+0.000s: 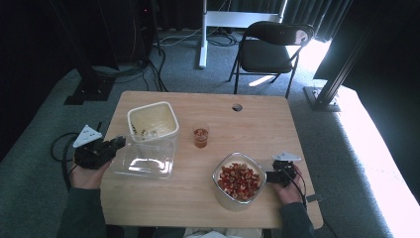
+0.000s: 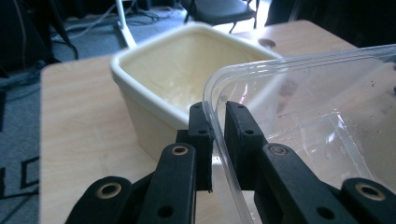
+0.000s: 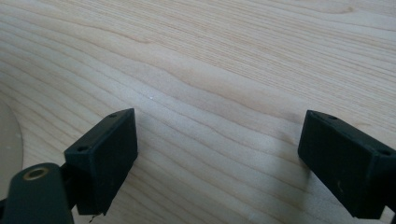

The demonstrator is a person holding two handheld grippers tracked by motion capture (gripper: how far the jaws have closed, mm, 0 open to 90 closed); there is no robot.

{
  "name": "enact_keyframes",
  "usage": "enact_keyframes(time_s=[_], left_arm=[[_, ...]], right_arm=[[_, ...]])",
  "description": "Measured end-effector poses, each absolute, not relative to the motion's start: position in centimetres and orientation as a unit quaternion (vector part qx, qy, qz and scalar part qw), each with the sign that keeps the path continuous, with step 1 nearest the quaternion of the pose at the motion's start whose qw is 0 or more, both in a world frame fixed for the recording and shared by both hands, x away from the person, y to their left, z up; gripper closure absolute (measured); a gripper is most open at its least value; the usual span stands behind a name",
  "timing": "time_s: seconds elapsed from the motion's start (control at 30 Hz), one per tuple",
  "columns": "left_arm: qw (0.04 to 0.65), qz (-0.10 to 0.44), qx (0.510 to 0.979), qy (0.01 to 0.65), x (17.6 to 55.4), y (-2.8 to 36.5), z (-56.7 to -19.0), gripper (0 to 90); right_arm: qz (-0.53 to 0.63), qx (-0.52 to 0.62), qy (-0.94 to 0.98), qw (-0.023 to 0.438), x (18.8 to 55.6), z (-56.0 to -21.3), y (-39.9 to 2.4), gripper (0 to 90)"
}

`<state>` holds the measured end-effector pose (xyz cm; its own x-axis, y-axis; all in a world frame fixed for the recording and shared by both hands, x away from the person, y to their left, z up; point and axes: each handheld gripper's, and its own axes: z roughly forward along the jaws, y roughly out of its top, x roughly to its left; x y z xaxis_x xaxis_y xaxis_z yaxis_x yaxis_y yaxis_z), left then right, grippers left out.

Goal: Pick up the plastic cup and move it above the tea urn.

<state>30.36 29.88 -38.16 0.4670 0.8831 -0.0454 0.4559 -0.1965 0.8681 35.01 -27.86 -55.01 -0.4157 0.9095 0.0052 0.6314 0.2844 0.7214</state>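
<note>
A clear plastic tub lies at the table's left, its near rim pinched between the jaws of my left gripper, which is shut on it. Just behind it stands a cream square container, open at the top. A small glass cup with reddish contents stands mid-table. A white container full of red-brown pieces sits front right. My right gripper rests just to its right, open over bare wood, nothing between its fingers.
The wooden table has a round cable hole near its far edge. A black folding chair and a white desk leg stand beyond. Cables trail on the grey carpet at left.
</note>
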Motion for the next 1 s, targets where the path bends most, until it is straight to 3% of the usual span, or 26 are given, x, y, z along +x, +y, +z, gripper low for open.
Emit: enact_keyframes(time_s=[0.43, 1.0], left_arm=[[0.439, 0.283, 0.703, 0.483, 33.8, 32.1, -34.8, 81.9], [0.401, 0.297, 0.679, 0.538, 39.1, 33.4, -34.9, 79.4]], right_arm=[[0.331, 0.498, 0.773, 0.21, 35.0, -55.0, -27.9, 11.4], [0.331, 0.498, 0.774, 0.21, 35.0, -55.0, -27.9, 11.4]])
